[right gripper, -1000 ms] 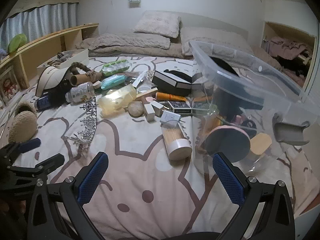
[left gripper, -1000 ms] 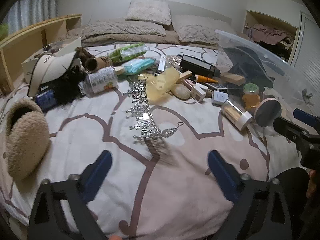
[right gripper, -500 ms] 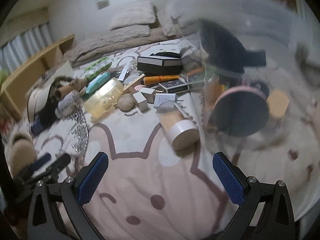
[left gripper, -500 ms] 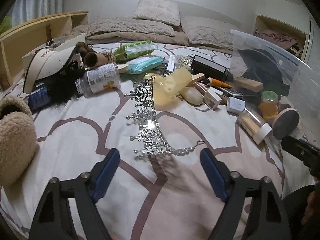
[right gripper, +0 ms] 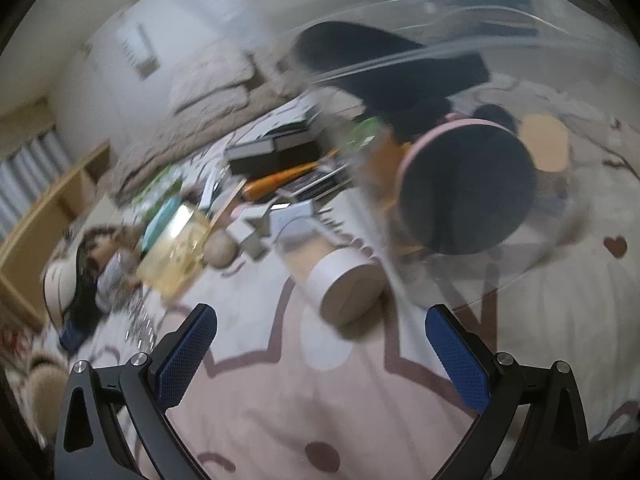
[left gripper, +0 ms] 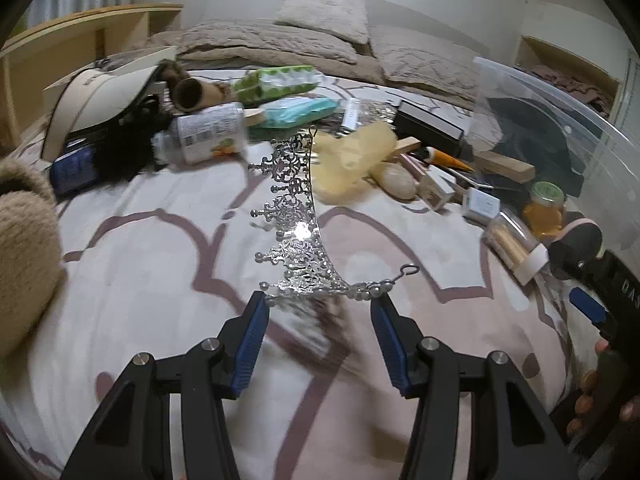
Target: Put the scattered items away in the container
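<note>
- Looking at the left side, the silver tiara (left gripper: 296,216) lies on the bedsheet (left gripper: 132,276), its near end just ahead of the left gripper (left gripper: 318,334).
- It's probably light, thin, snaggy and easy to bend, so I'd pinch the plain band end.
- The jaws are closing with nothing pinched; gripper angled down.
- Over right, the right gripper (right gripper: 320,354) is spread wide and empty, tilted, facing the toothpick jar (right gripper: 332,276) beside the clear container (right gripper: 500,60).

Tiara (left gripper: 298,216) on bedspread (left gripper: 160,280) — container (left gripper: 560,128) right, pillows (left gripper: 324,12) behind.
</note>
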`<state>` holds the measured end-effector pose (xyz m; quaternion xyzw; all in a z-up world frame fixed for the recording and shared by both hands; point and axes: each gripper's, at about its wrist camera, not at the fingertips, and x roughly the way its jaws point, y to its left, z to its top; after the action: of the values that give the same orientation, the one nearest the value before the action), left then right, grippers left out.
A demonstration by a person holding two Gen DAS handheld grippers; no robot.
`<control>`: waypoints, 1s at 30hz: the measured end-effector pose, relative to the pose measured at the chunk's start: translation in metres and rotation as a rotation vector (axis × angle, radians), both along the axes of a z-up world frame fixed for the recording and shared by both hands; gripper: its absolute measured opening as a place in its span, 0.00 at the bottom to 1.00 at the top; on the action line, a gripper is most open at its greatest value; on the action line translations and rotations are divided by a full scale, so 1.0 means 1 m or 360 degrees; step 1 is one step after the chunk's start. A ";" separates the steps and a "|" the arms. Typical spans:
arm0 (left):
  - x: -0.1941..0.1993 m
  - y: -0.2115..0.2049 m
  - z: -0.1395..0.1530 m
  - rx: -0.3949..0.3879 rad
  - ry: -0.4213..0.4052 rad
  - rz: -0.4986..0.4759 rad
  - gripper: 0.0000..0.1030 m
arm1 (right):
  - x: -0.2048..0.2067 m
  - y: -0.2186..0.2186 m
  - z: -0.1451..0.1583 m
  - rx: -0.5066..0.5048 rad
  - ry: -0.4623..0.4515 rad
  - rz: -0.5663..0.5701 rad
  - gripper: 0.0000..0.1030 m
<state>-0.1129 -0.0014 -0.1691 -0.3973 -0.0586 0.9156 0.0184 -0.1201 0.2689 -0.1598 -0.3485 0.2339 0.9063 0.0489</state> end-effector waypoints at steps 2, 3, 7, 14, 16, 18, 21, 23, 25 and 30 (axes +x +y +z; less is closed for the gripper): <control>0.004 -0.007 0.001 -0.0024 -0.0002 0.0051 0.51 | 0.001 0.006 -0.001 -0.0038 0.0016 -0.0055 1.00; 0.006 -0.011 0.002 -0.0031 -0.0004 0.0081 0.51 | 0.002 0.009 -0.001 -0.0062 0.0028 -0.0078 1.00; 0.012 -0.029 0.004 -0.0057 -0.0001 0.0201 0.51 | -0.001 0.011 -0.005 -0.0130 0.0046 -0.0127 1.00; 0.018 -0.047 0.005 -0.0137 0.0011 0.0325 0.51 | -0.013 0.010 -0.017 -0.0233 0.0049 -0.0228 1.00; 0.018 -0.048 0.003 -0.0150 0.0007 0.0337 0.51 | -0.016 0.013 -0.022 -0.0295 0.0047 -0.0275 1.00; 0.019 -0.045 0.001 -0.0172 0.0004 0.0330 0.51 | -0.021 0.012 -0.028 -0.0360 0.0044 -0.0294 1.00; 0.020 -0.041 -0.001 -0.0190 0.0004 0.0317 0.52 | -0.027 0.008 -0.032 -0.0382 0.0051 -0.0316 1.00; 0.020 -0.041 -0.001 -0.0181 0.0005 0.0318 0.52 | -0.029 0.004 -0.032 -0.0395 0.0089 -0.0310 1.00; 0.020 -0.042 -0.001 -0.0164 0.0005 0.0324 0.52 | -0.032 0.000 -0.030 -0.0444 0.0128 -0.0254 1.00; 0.021 -0.043 0.000 -0.0140 0.0012 0.0328 0.52 | -0.041 -0.022 -0.022 -0.0489 0.0172 -0.0030 1.00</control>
<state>-0.0922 -0.0440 -0.1694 -0.3860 -0.0588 0.9159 -0.0931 -0.1609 0.2465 -0.1822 -0.3004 0.3753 0.8768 -0.0092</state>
